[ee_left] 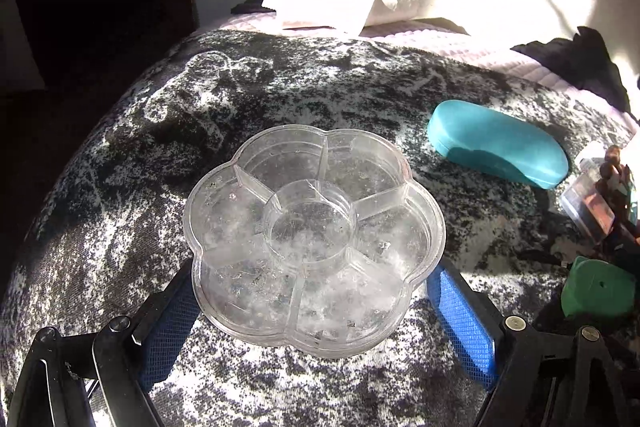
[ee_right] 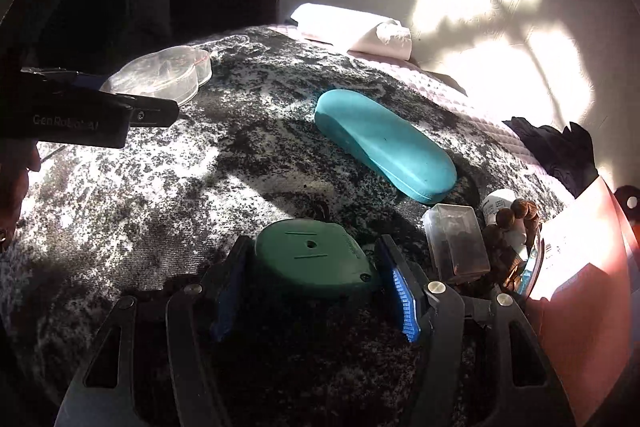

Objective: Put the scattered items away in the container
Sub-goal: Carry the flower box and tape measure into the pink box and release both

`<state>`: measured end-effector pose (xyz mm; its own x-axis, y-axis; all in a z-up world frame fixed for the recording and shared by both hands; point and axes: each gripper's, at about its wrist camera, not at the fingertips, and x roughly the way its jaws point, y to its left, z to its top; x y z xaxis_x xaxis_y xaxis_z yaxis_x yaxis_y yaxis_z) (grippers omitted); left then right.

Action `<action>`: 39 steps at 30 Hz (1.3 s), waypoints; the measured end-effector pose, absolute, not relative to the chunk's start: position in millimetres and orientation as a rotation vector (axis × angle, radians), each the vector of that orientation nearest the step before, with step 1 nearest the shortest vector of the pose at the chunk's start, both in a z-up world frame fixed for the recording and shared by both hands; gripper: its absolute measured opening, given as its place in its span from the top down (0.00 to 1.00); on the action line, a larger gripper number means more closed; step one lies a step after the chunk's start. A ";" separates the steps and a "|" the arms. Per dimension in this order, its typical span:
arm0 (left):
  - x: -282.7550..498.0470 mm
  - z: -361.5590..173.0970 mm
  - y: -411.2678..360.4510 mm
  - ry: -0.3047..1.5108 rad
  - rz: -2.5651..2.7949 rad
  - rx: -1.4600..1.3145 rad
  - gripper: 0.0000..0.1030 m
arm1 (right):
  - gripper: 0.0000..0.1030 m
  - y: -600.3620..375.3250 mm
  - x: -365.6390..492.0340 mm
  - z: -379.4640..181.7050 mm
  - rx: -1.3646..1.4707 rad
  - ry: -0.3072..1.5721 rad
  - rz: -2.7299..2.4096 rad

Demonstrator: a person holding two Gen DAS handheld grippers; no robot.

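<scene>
A clear flower-shaped divided tray (ee_left: 316,239) lies on the black-and-white mottled cloth; it also shows far left in the right wrist view (ee_right: 160,75). My left gripper (ee_left: 312,307) is open, its blue pads on either side of the tray's near edge. A flat green case (ee_right: 312,259) lies between the pads of my right gripper (ee_right: 312,287), which is open around it; it shows at the right edge of the left wrist view (ee_left: 598,293). A teal glasses case (ee_right: 384,143) lies beyond, also in the left wrist view (ee_left: 496,143).
A small clear box (ee_right: 456,243), a brown bead string (ee_right: 508,219) and a white bottle (ee_right: 496,199) cluster at the right beside a red and white package (ee_right: 580,267). A white folded cloth (ee_left: 340,3) and a dark garment (ee_left: 576,63) lie at the back.
</scene>
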<state>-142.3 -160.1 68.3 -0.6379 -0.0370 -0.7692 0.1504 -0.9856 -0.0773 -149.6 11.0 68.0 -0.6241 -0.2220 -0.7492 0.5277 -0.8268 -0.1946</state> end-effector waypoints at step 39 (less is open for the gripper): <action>-29.0 236.5 99.3 -0.175 -3.202 0.946 0.11 | 0.37 248.7 63.5 264.9 0.626 0.127 -2.987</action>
<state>-29.0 99.3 236.5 -0.8211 0.1628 -0.5470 -0.2215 -0.9742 0.0425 63.5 248.7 264.9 -0.9124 -0.0684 -0.4035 0.1023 -0.9927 -0.0631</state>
